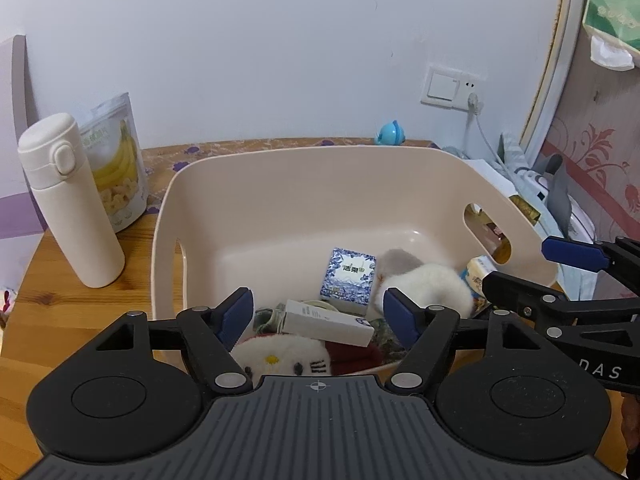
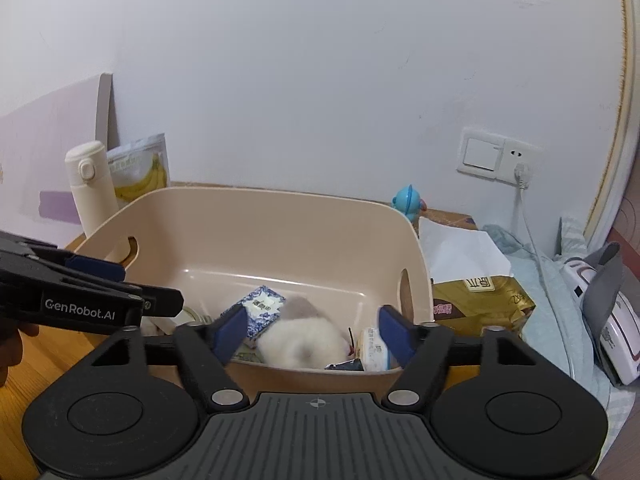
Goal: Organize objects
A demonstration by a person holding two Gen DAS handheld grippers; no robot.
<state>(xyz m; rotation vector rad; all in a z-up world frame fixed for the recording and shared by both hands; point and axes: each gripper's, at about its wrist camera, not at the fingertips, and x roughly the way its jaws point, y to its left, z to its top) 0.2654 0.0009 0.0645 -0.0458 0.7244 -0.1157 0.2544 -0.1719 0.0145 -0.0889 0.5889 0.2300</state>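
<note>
A beige plastic bin (image 1: pixel 280 184) (image 2: pixel 280 216) stands on the wooden table. Inside lie a blue-patterned tissue pack (image 1: pixel 348 276) (image 2: pixel 260 310), a white fluffy toy (image 1: pixel 428 284) (image 2: pixel 300 340), a white slim box (image 1: pixel 326 322), a white cat plush (image 1: pixel 276 358) and a pale packet (image 2: pixel 374 350). My left gripper (image 1: pixel 318 316) is open and empty over the bin's near edge. My right gripper (image 2: pixel 310 332) is open and empty over the bin's near right edge; it also shows in the left wrist view (image 1: pixel 532 268).
A white flask (image 1: pixel 68 200) (image 2: pixel 92 184) and a banana snack bag (image 1: pixel 116 160) (image 2: pixel 140 172) stand left of the bin. A blue toy (image 1: pixel 390 134) (image 2: pixel 408 200) sits behind it. A gold bag (image 2: pixel 480 300), white paper, cloth and a cable lie at right.
</note>
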